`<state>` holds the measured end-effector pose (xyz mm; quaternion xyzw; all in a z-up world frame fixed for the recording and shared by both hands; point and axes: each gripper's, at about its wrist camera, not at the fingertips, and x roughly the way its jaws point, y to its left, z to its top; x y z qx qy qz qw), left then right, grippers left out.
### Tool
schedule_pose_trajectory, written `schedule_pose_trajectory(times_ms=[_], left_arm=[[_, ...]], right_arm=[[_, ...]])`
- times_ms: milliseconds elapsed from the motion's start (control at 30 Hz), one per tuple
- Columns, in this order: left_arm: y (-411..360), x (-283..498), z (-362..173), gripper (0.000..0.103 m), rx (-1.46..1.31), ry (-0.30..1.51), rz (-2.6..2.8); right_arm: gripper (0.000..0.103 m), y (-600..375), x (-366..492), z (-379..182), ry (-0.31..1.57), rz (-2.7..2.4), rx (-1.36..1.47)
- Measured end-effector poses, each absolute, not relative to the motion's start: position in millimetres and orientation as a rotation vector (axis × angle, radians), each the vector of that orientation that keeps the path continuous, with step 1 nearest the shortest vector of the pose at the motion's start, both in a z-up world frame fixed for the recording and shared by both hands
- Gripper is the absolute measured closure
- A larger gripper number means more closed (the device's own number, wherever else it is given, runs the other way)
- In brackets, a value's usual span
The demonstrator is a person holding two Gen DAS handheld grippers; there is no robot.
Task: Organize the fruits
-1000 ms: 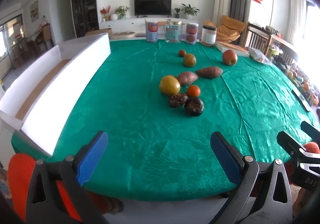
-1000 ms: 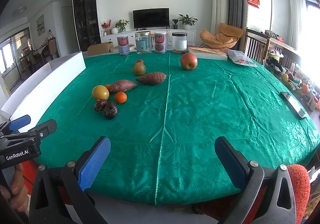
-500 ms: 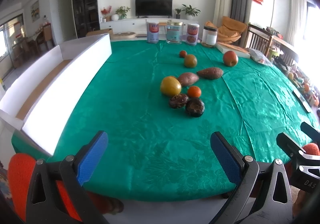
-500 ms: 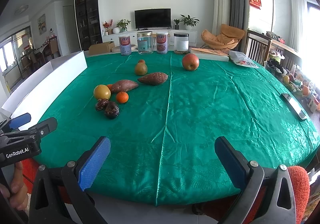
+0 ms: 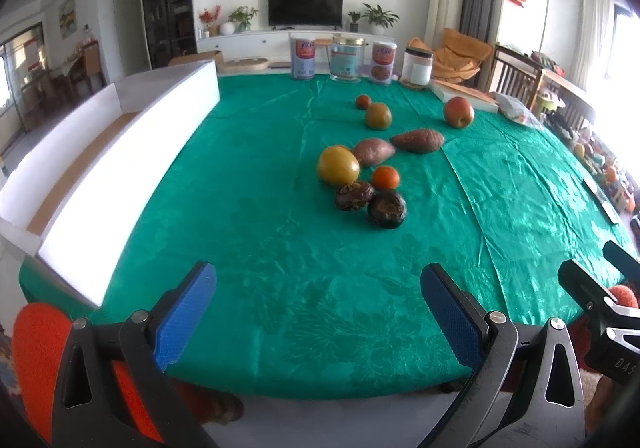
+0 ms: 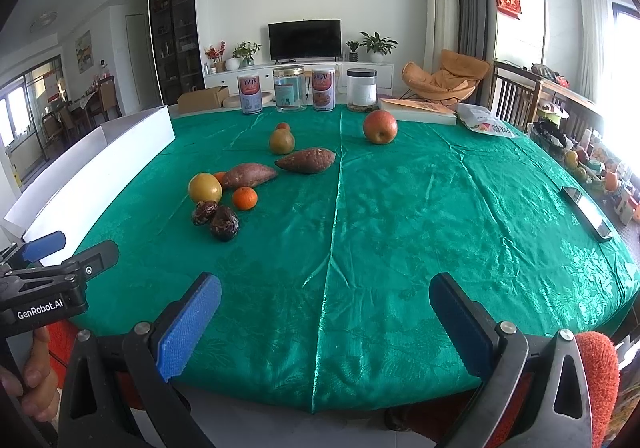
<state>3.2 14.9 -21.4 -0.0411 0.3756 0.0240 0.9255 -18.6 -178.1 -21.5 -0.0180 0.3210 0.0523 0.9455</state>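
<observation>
Both hand-held grippers wait at the near edge, nothing picked up yet.

The left hand-held gripper (image 5: 318, 310) hangs with its blue pads spread wide and empty, and the right hand-held gripper (image 6: 325, 318) does the same, jaws apart over the green-clothed surface (image 6: 420, 208). The fruit sits well ahead: two dark wrinkled fruits (image 5: 370, 202) nearest, a small orange (image 5: 385, 177) and a yellow round fruit (image 5: 338, 166) just behind, two sweet potatoes (image 5: 394, 146) beyond, a red apple (image 6: 380, 126) farther right. The long white box (image 5: 116, 152) lies along the left edge, empty as far as can be seen. My read: this is the opening reach, and the next move calls for carrying one gripper forward to straddle the nearest dark fruit.
</observation>
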Motion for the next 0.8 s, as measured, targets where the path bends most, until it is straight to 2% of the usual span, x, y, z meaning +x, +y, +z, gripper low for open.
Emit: schedule_pose_trajectory(times_ms=[233, 467, 800], left_arm=[[30.4, 14.9, -45.9, 0.001, -0.142, 0.876, 0.057], [12.4, 36.7, -82.0, 0.001, -0.034, 0.992, 0.006], [16.7, 73.5, -94.2, 0.001, -0.008, 1.003, 0.024]], right_arm=[[0.000, -182.6, -15.7, -29.2, 0.679, 0.116, -0.019], [0.000, -187.3, -2.9, -43.8, 0.729, 0.123, 0.006], [0.000, -188.0, -2.1, -47.6, 0.741, 0.114, 0.004]])
